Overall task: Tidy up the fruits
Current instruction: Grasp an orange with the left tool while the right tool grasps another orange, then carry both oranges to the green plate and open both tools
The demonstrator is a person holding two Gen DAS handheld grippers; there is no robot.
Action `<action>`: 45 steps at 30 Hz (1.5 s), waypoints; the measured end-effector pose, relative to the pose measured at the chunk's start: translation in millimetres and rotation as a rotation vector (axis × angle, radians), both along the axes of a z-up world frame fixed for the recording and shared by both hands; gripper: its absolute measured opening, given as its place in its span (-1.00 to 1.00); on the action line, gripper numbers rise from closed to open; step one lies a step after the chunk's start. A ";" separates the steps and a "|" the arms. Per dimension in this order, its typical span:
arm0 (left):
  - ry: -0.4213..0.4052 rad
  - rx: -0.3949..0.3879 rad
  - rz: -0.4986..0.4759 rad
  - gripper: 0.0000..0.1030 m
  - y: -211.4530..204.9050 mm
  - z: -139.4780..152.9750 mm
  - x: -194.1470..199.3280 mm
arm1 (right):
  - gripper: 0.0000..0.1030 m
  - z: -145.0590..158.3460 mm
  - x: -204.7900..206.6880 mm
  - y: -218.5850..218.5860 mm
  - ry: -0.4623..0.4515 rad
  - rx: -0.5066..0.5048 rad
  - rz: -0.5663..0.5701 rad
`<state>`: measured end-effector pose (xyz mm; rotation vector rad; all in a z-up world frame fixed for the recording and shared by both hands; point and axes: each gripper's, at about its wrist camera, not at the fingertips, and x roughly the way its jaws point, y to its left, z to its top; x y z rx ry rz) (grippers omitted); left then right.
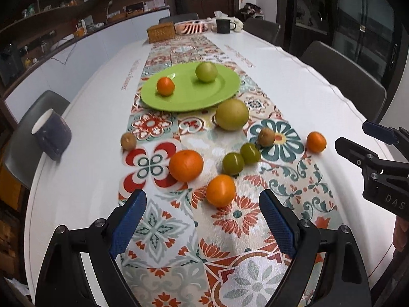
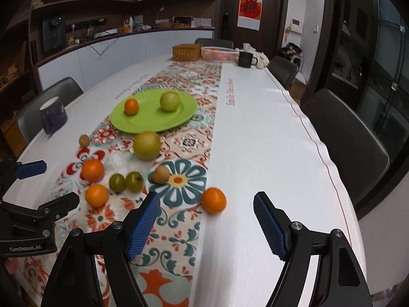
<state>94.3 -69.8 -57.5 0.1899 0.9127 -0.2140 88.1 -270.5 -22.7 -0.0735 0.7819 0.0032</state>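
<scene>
Orange fruit (image 1: 220,190) lies loose between my spread, empty left claw (image 1: 203,203) and the green plate (image 1: 190,87), while on the right an orange (image 2: 214,200) nearer than that plate sits before my spread, empty right claw (image 2: 207,206).
</scene>
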 end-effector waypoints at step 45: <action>0.139 -0.064 -0.037 -0.35 -16.6 -40.3 36.3 | -0.33 -55.2 48.0 -4.7 0.142 0.043 0.050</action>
